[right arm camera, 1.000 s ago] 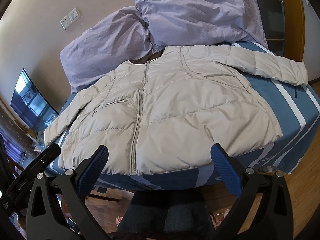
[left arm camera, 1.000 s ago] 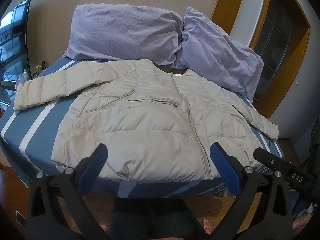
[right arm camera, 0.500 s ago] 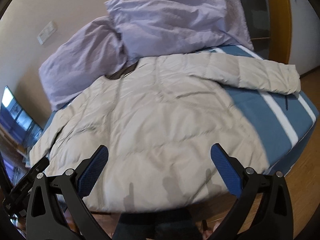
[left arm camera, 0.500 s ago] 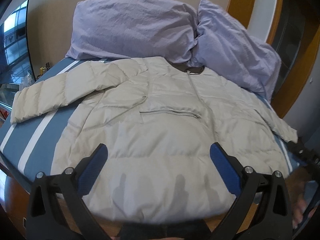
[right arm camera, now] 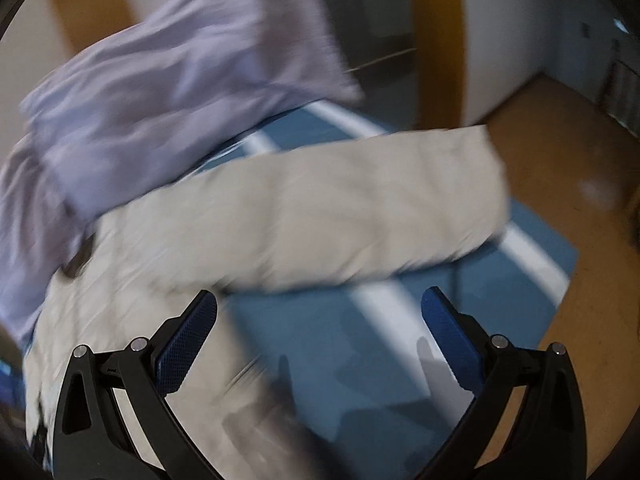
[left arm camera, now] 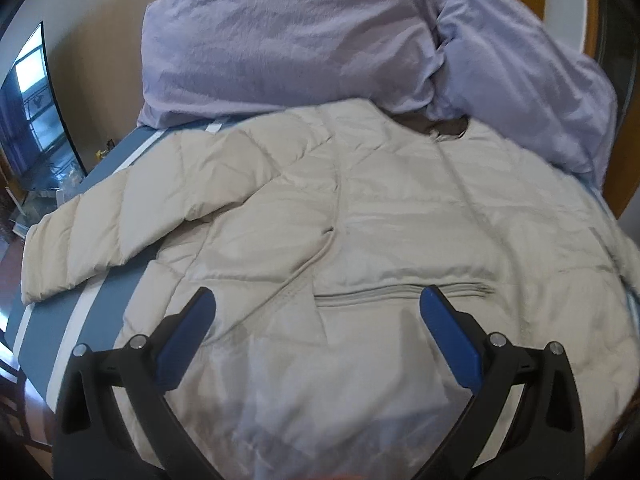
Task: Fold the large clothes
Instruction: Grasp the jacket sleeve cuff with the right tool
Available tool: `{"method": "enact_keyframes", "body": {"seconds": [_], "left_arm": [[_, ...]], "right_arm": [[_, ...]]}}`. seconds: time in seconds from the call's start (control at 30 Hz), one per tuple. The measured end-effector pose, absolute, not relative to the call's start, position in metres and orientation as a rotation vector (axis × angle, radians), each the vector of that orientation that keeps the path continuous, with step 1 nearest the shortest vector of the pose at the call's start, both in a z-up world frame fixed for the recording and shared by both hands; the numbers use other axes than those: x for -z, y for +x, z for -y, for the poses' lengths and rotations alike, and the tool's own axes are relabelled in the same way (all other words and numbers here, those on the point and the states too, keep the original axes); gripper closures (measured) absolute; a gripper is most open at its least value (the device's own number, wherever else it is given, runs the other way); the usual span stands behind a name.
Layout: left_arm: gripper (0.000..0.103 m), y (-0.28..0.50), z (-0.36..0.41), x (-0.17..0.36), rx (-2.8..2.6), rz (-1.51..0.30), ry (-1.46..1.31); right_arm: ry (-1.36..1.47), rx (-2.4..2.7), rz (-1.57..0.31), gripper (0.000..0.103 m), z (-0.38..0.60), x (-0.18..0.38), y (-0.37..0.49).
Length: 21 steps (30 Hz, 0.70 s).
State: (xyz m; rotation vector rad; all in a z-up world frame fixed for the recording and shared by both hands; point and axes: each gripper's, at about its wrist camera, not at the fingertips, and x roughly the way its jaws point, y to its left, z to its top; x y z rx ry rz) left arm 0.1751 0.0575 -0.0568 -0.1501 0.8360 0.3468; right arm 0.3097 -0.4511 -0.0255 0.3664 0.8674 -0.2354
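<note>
Left tongs and right tongs, both spread and empty, above the bed's near edge. Quilted jacket lies flat: light, soft, slippery; grasp the far sleeve cuff.

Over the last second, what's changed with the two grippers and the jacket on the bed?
Both grippers came in closer over the bed. The left gripper now hangs above the jacket near its chest pocket zipper. The right gripper swung right, toward the outstretched sleeve and the blue bedspread. Both remain open, nothing gripped. The jacket lies spread flat as before, and the pillows are unmoved.
</note>
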Motion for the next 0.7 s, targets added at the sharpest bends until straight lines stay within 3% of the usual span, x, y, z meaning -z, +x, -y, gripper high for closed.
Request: {"method": "enact_keyframes", "body": {"seconds": [0.33,0.5,0.7], "left_arm": [[0.002,0.188,-0.053,0.083,-0.375,-0.865,-0.108],[0.002,0.189,-0.051,0.088,-0.386,-0.862,-0.095],[0.002,0.190,-0.055,0.090,-0.373,-0.866,-0.118]], "right_arm": [[0.441,0.539,-0.907,0.002,0.541,0.057,0.354],[0.549,0.545,-0.937,0.019,0.562,0.077,0.360],[0.542,0.555,-0.936,0.029,0.561,0.083,0.358]]}}
